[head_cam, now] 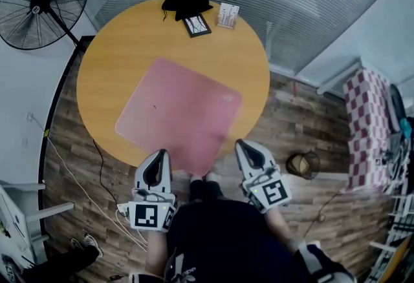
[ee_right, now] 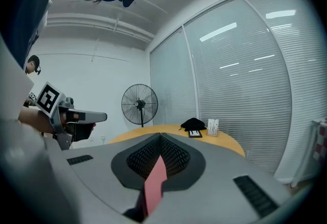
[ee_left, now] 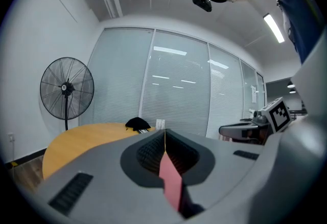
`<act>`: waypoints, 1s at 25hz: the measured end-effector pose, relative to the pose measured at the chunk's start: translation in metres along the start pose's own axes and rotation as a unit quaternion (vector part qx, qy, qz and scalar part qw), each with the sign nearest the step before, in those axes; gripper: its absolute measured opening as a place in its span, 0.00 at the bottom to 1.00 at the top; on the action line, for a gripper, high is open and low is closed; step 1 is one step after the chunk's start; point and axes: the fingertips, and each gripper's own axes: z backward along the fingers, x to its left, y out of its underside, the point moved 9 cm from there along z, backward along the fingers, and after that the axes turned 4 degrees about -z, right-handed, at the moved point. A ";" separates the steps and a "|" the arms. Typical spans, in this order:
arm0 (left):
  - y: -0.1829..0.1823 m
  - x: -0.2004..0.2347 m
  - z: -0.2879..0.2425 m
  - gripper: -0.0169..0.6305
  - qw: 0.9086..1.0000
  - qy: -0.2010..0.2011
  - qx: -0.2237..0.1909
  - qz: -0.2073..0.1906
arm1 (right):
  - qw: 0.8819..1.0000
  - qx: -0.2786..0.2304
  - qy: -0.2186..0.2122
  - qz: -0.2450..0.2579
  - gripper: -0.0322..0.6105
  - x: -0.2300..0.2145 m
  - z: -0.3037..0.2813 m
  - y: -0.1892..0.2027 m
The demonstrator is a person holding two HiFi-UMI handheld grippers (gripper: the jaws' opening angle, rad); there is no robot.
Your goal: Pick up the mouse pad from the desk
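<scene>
A pink mouse pad (head_cam: 178, 114) lies spread across a round yellow table (head_cam: 116, 62), its near corner reaching past the rim toward the person. The left gripper (head_cam: 161, 154) is clenched on the pad's near-left edge and the right gripper (head_cam: 240, 145) on its near-right edge, one on each side of that corner. In the left gripper view, a thin pink strip of the pad (ee_left: 170, 179) stands pinched between the closed jaws of the left gripper (ee_left: 165, 138); the right gripper view shows the same pink sheet (ee_right: 153, 182) nipped in the right gripper (ee_right: 160, 141). At the table's far edge sit a black bundle (head_cam: 186, 0), a small dark frame (head_cam: 196, 25) and a white card stand (head_cam: 227, 15). A black pedestal fan (head_cam: 42, 0) stands beyond the table on the left, and a waste bin (head_cam: 303, 164) stands on the wooden floor to the right.
</scene>
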 end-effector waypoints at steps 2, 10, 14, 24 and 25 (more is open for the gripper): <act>0.007 0.002 0.001 0.03 1.000 0.007 0.018 0.018 | 1.000 0.003 0.001 -0.003 0.05 0.003 0.001 0.001; 0.065 -0.007 0.008 0.14 0.989 0.055 0.100 0.096 | 0.999 0.036 0.002 -0.007 0.05 0.013 0.010 0.015; 0.099 -0.020 0.015 0.19 0.977 0.079 0.153 0.130 | 0.998 0.060 0.001 -0.005 0.05 0.016 0.014 0.025; 0.186 -0.034 0.019 0.23 0.936 0.102 0.261 0.214 | 0.996 0.087 0.004 -0.034 0.05 0.025 0.015 0.049; 0.192 -0.036 0.017 0.23 0.931 0.108 0.269 0.220 | 0.995 0.089 0.005 -0.036 0.05 0.026 0.016 0.052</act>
